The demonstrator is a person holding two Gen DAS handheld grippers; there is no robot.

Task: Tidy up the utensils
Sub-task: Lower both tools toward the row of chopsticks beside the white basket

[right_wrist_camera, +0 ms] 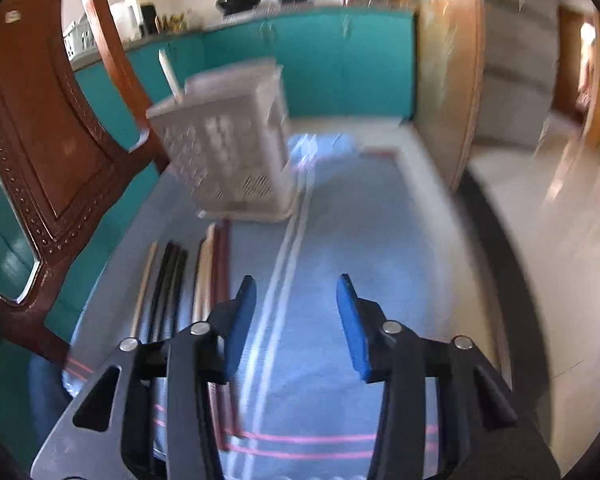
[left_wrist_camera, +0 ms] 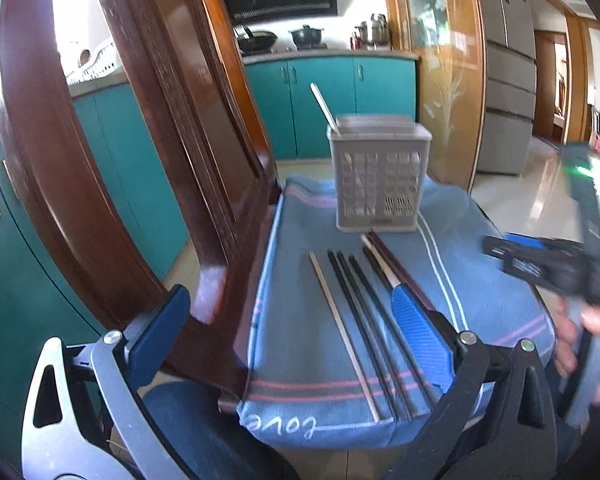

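Chopsticks (left_wrist_camera: 364, 312): loose row on blue cloth (left_wrist_camera: 480, 280), just before the grey utensil basket (left_wrist_camera: 376, 184) (one stick already inside). Left hand-held gripper (left_wrist_camera: 292, 316) and right hand-held gripper (right_wrist_camera: 296, 312): fingers apart, empty, likely ready to pick.

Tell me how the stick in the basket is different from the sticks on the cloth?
The pale stick stands alone, leaning in the grey basket. The loose sticks lie flat in a row on the blue cloth. It is light; several of those are black or dark red. All are long, thin chopsticks.
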